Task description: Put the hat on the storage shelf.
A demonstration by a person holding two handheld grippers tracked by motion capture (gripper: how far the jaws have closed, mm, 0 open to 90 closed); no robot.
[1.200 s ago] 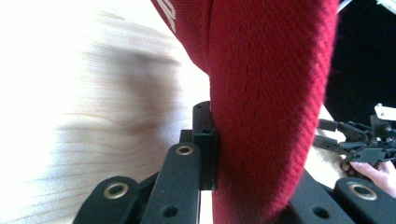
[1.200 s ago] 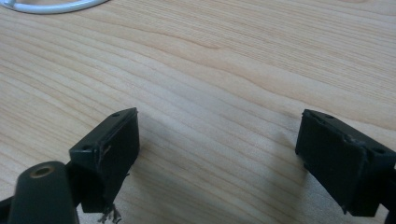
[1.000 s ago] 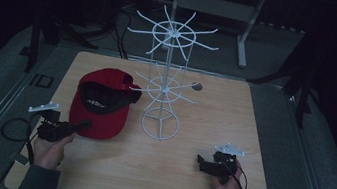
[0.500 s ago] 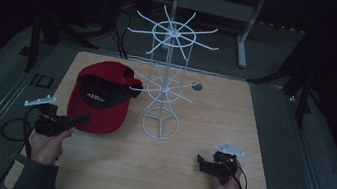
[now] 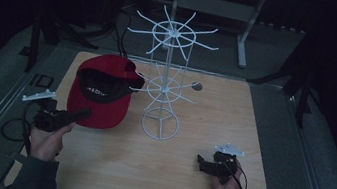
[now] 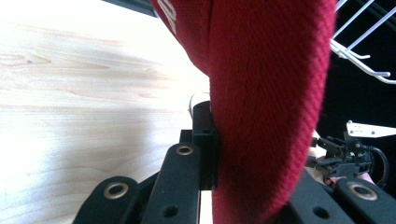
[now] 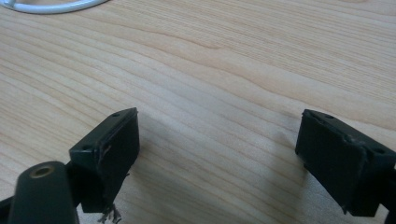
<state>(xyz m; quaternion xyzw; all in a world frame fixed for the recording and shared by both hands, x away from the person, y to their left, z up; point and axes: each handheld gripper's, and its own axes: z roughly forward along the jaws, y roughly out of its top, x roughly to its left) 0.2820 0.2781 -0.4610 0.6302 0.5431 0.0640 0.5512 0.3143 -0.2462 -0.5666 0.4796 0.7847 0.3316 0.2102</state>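
- Since the earlier frame, the red fabric baseball cap (image 5: 101,92) has lifted slightly, left of centre.
- The left gripper (image 5: 83,113) is clamped on its brim; the right gripper (image 5: 201,163) idles, jaws spread.
- Lifting step; next, probably hooking it onto the white wire rack (image 5: 166,81).

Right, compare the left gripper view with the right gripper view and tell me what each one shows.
Left gripper view: the left tool shut on the brim of a red cap, white wire arms of the hat rack, and the other tool farther off. Right gripper view: the right tool with its jaws wide apart and nothing between them, plus a bit of the rack's white base ring. Both: the light wooden tabletop.
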